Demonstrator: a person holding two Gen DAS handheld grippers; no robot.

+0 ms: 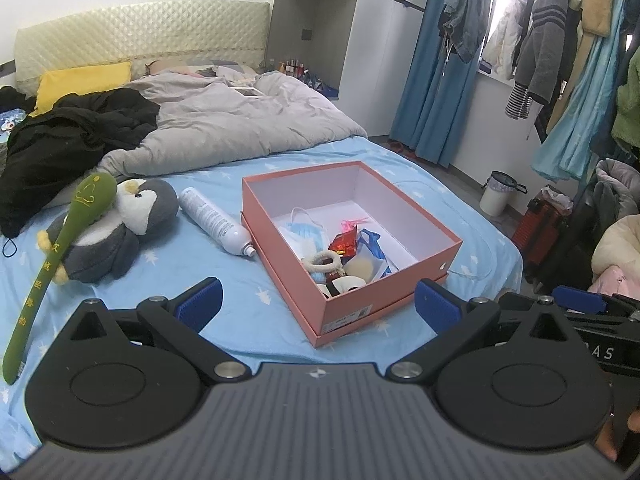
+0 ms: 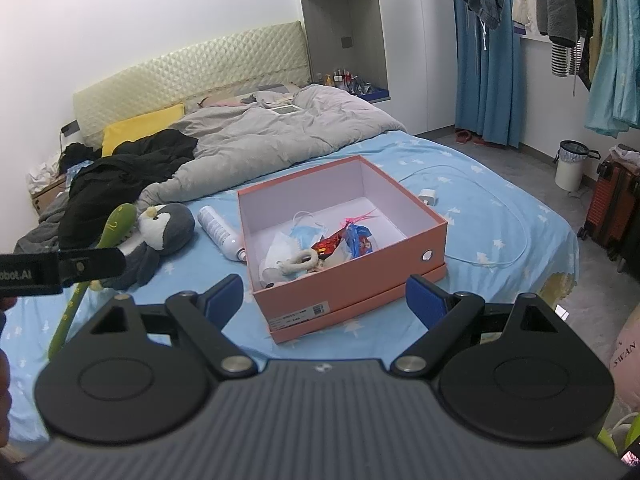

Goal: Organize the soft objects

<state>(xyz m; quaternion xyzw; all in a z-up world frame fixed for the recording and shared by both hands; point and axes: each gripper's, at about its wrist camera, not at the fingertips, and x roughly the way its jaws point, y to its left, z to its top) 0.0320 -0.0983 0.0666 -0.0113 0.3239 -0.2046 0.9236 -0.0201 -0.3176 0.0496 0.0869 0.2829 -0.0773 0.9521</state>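
Note:
A pink box [image 1: 362, 308] [image 2: 360, 280] stands open on the blue bed sheet and holds masks, a scrunchie and small packets. Left of it lie a white spray can [image 1: 214, 220] [image 2: 220, 230], a grey penguin plush [image 1: 120, 228] [image 2: 164, 232] and a long green soft stick [image 1: 48, 268] [image 2: 116, 228] across the plush. My left gripper [image 1: 318, 300] is open and empty, just in front of the box. My right gripper [image 2: 324, 298] is open and empty, also in front of the box. The left gripper's side shows at the left of the right wrist view.
A grey duvet [image 1: 240, 120] and black clothes [image 1: 72, 140] cover the bed's far half. A white charger [image 2: 429, 197] with its cable lies right of the box. A white bin [image 2: 572, 166], a red suitcase [image 2: 612, 208] and hanging clothes stand on the right.

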